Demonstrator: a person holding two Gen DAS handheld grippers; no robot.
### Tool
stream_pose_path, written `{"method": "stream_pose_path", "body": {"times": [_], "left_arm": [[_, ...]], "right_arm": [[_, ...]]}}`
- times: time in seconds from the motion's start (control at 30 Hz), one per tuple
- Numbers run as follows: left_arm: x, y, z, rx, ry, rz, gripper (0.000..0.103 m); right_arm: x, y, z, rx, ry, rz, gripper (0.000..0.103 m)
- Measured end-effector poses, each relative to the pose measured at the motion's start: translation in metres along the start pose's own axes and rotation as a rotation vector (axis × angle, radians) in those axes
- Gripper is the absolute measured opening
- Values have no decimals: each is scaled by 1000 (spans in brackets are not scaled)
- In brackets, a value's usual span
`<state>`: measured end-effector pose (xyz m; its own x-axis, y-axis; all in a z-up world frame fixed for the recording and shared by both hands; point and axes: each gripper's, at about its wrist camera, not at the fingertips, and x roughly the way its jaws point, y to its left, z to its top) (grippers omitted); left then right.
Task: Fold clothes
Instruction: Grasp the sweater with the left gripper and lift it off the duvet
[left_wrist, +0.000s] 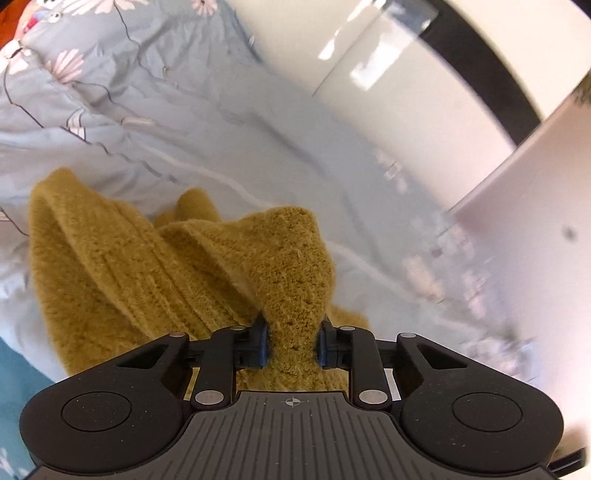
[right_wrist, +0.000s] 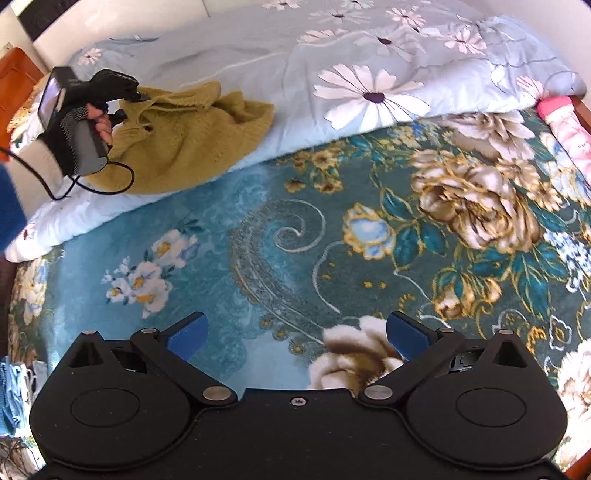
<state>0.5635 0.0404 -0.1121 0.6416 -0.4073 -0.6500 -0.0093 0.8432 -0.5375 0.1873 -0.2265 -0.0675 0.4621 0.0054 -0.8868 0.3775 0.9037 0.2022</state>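
— Where is the sweater (right_wrist: 184, 136) found, and by what is it held?

— It is bunched on the pale floral quilt (right_wrist: 332, 66), near the quilt's edge where the teal blanket (right_wrist: 258, 251) begins. A fold of knit is clamped between the jaws of the left gripper (left_wrist: 291, 345), so that hand is already on it.

— And the right gripper (right_wrist: 295, 334)?

— Its blue pads (right_wrist: 186, 336) are spread wide with nothing between them, over the blanket, well apart from the garment. The sweater is seen up and to the left of it. No clear long axis can be told from the crumpled heap; a reach leftward is judged necessary.
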Motion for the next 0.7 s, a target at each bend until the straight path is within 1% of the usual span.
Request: {"method": "stream_pose_path", "body": {"times": [0.13, 0.23, 0.33, 0.4, 0.47, 0.57, 0.63, 0.7], "left_arm": [[-60, -11, 5, 10, -42, -112, 19], [-108, -24, 6, 26, -77, -180, 19], [-161, -38, 1, 24, -110, -245, 19], [-192, -49, -5, 36, -127, -276, 18], [-224, -62, -16, 44, -129, -311, 18], [-267, -86, -40, 106, -131, -333, 18], [-288, -97, -62, 89, -108, -357, 18], [-304, -104, -85, 68, -78, -361, 18]], "right_arm": [[-8, 7, 1, -12, -38, 49, 102], [-18, 10, 0, -15, -73, 83, 102], [-33, 8, 0, -16, -119, 116, 102], [-45, 4, 0, -17, -159, 139, 102], [-58, -2, 0, -18, -198, 162, 102], [-77, -16, -4, -18, -254, 204, 102], [-88, -28, -10, -12, -288, 232, 102], [-99, -43, -18, -3, -307, 258, 102]]}}
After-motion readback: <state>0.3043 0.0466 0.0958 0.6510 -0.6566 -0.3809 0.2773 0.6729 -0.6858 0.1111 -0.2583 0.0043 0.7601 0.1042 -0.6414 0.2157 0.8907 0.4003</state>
